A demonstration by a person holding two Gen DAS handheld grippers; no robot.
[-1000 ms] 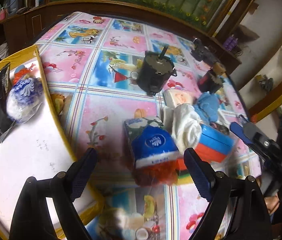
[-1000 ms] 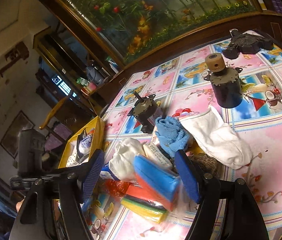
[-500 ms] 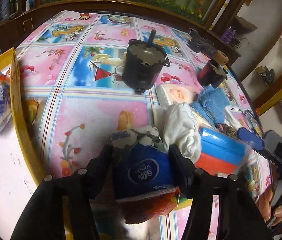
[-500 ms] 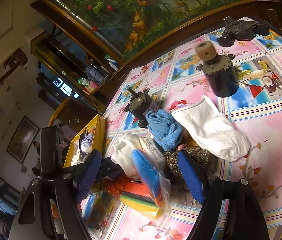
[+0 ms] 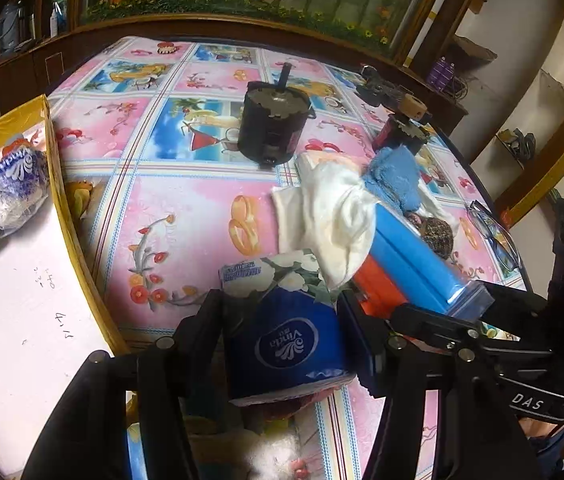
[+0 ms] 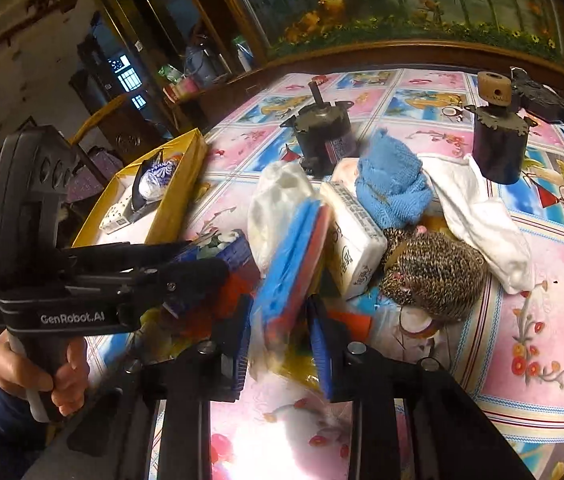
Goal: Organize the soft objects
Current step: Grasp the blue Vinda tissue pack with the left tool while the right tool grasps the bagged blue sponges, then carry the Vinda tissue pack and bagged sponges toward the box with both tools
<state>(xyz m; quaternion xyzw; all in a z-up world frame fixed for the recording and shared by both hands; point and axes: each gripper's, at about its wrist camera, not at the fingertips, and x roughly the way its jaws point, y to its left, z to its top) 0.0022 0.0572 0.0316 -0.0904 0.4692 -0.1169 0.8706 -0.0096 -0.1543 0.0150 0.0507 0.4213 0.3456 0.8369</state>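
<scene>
My left gripper [image 5: 282, 320] is shut on a blue Vinda tissue pack [image 5: 282, 332], held just above the table beside the pile of soft things. My right gripper [image 6: 280, 328] is shut on a clear bag of blue and orange sponges [image 6: 289, 256], which also shows in the left wrist view [image 5: 409, 272]. The pile holds a white cloth [image 5: 333, 216], a blue towel [image 6: 389, 184], a white tissue pack [image 6: 351, 240], a brown knitted item [image 6: 433, 276] and a white sock [image 6: 481, 216]. The left gripper [image 6: 202, 264] shows in the right wrist view.
A yellow-rimmed box [image 5: 62, 200] at the left holds a blue-and-white bag [image 5: 14, 188] and a black packet. Two dark motors [image 5: 274, 124] [image 6: 499, 140] stand on the patterned tablecloth behind the pile. Glasses [image 5: 493, 236] lie near the right edge.
Both grippers have closed: the left on the blue tissue pack, the right on the sponge bag. Both have moved in closer to the pile.
</scene>
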